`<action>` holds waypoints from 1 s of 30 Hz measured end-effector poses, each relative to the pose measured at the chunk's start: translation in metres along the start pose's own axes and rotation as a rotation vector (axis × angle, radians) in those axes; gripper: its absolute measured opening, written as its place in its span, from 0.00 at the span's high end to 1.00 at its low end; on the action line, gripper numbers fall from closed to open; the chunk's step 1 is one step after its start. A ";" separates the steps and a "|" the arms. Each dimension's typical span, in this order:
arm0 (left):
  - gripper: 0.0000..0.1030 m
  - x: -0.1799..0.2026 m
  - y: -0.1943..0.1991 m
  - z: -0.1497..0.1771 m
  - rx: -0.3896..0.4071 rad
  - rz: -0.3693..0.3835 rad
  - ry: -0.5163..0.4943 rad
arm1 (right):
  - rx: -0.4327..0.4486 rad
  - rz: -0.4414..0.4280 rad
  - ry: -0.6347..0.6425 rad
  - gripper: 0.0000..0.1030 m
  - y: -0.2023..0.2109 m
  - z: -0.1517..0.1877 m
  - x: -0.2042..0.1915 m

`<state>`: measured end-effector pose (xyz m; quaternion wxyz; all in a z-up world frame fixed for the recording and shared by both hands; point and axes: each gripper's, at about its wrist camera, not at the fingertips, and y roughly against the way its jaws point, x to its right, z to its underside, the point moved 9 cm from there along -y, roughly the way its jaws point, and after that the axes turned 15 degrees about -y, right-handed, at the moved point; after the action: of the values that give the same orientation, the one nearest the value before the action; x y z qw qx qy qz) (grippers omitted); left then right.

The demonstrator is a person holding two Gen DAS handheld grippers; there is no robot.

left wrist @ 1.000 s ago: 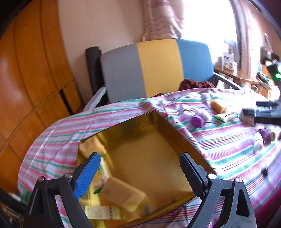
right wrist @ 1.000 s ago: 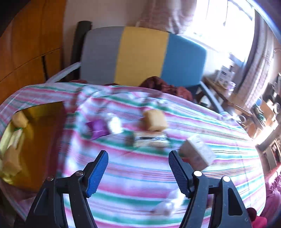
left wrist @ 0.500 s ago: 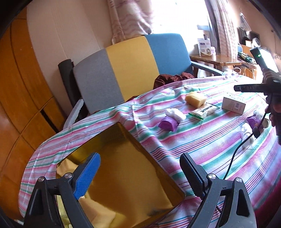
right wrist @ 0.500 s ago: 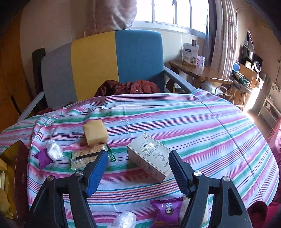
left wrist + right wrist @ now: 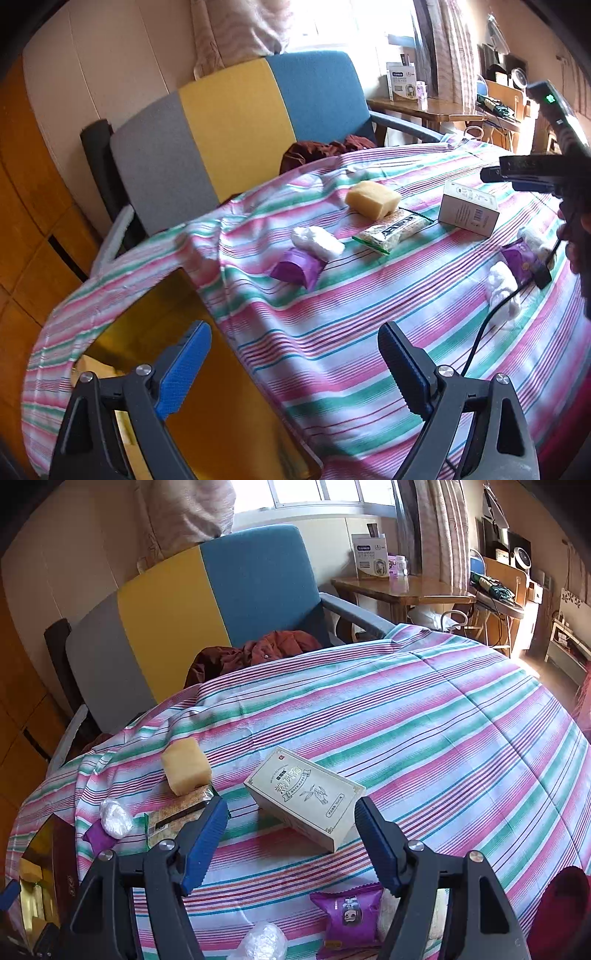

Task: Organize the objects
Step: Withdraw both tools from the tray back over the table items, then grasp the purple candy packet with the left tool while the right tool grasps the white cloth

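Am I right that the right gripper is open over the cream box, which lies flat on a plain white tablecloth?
Not quite: the tablecloth is striped pink, green and white, not plain white, as the right wrist view shows. The rest holds: the right gripper is open over the cream box, which lies flat.

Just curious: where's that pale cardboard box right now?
The pale box lies on the striped tablecloth, just ahead of the right gripper, right of the yellow sponge.

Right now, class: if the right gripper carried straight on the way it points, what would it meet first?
Probably the beige box. It lies flat on the striped tablecloth, framed between the open jaws of the right gripper with nothing visible in between. Depth is hard to judge through the fisheye, so the cloth just before it is possible.
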<state>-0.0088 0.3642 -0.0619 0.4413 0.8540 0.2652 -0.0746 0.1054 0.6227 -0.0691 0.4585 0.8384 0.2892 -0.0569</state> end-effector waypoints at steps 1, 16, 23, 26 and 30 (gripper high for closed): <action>0.10 0.000 -0.005 -0.002 -0.009 0.020 0.015 | -0.005 0.000 -0.004 0.30 -0.001 0.000 0.001; 0.11 -0.026 -0.089 -0.039 -0.123 0.151 0.065 | -0.032 -0.035 -0.217 0.30 0.000 -0.015 0.037; 0.11 -0.022 -0.132 -0.039 -0.197 0.159 -0.051 | -0.033 -0.045 -0.224 0.30 0.000 -0.016 0.036; 0.12 -0.019 -0.147 -0.043 -0.205 0.146 -0.083 | -0.039 -0.039 -0.223 0.30 -0.002 -0.014 0.036; 0.61 -0.011 -0.169 -0.034 -0.276 0.201 -0.084 | -0.044 -0.028 -0.224 0.30 -0.005 -0.014 0.039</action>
<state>-0.1091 0.4664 -0.1584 0.5702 0.8038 0.1674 -0.0284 0.1326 0.6530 -0.0785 0.5052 0.8125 0.2489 -0.1502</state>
